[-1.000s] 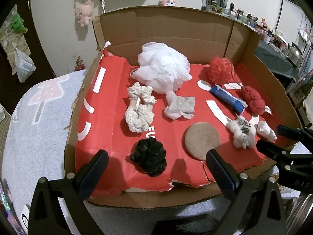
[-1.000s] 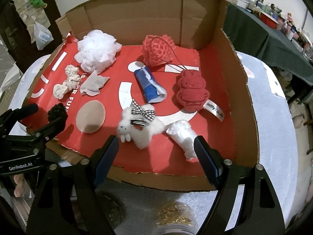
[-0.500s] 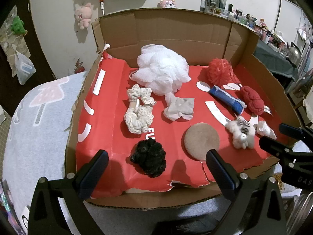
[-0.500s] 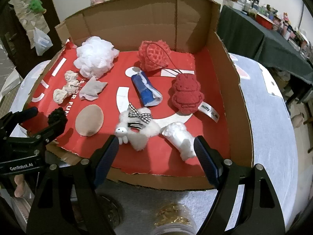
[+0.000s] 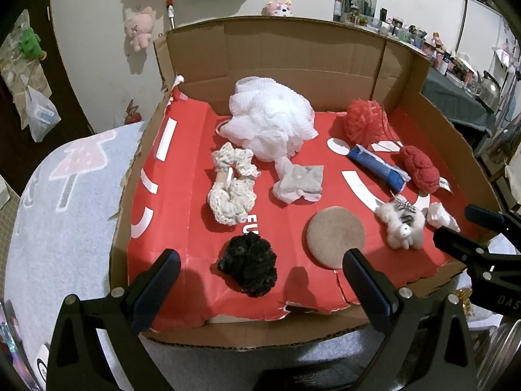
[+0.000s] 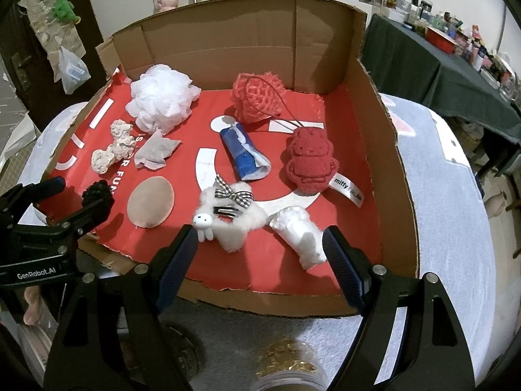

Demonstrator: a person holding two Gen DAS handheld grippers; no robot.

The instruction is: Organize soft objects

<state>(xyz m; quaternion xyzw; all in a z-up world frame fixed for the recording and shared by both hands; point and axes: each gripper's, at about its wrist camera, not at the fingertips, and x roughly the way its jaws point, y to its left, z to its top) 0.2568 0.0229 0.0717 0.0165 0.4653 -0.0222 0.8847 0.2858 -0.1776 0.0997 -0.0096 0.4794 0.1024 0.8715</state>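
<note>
Soft things lie spread in a cardboard box [image 5: 280, 62] with a red floor. On the left are a white mesh puff [image 5: 270, 122], a cream scrunchie [image 5: 231, 189], a black scrunchie [image 5: 249, 262], a grey cloth [image 5: 299, 182] and a tan round pad [image 5: 335, 236]. On the right are a red puff [image 6: 259, 97], a blue roll [image 6: 244, 156], a red plush [image 6: 309, 163], a white fluffy toy with a checked bow [image 6: 228, 218] and a white wad [image 6: 299, 234]. My left gripper [image 5: 257, 285] hovers open over the box's near edge, by the black scrunchie. My right gripper [image 6: 260, 254] is open and empty above the fluffy toy and wad.
The box sits on a pale patterned cloth [image 5: 58, 202]. A dark green table [image 6: 449, 78] crowded with small items stands at the right. Plush toys [image 5: 140, 31] hang on the back wall. A jar of gold bits [image 6: 286, 365] stands below the right gripper.
Both views have shifted slightly, so the box contents sit a little lower in the frames. Nothing in the box has moved, and both grippers stay open.
</note>
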